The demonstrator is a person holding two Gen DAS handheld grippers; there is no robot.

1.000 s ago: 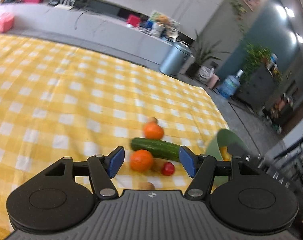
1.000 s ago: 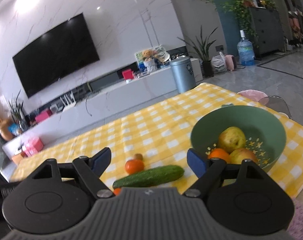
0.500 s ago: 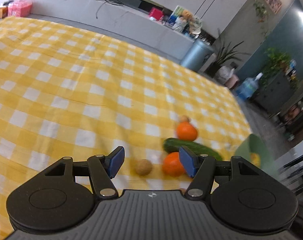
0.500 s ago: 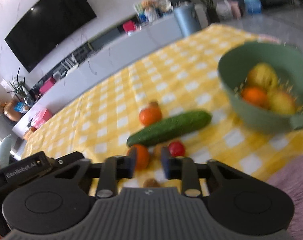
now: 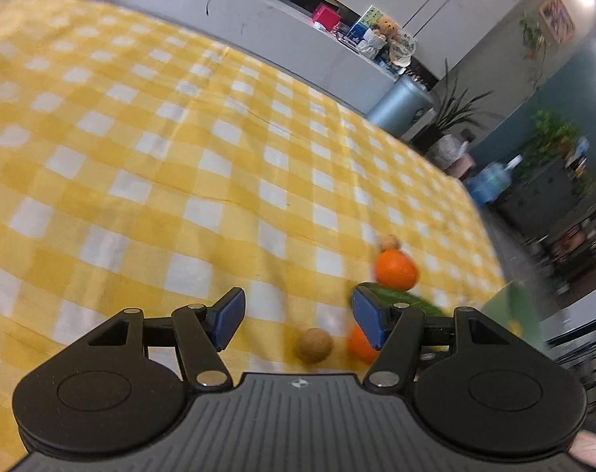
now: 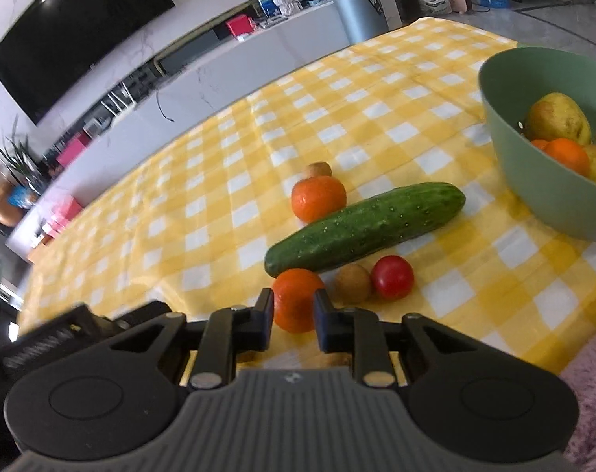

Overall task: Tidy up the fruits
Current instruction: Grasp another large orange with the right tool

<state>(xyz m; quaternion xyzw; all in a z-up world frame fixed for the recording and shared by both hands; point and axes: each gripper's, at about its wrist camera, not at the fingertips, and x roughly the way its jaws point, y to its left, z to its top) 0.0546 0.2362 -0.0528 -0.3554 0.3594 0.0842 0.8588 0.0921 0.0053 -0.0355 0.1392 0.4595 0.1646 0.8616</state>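
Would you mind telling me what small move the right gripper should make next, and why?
Probably open the right gripper first. Its fingers stand close together with nothing clamped, while the nearest orange lies just beyond the tips and looks wider than the gap. The green bowl already holds fruit.

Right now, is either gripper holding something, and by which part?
Nothing is held. Left gripper open over the cloth; right gripper shut, the orange lying beyond its tips.
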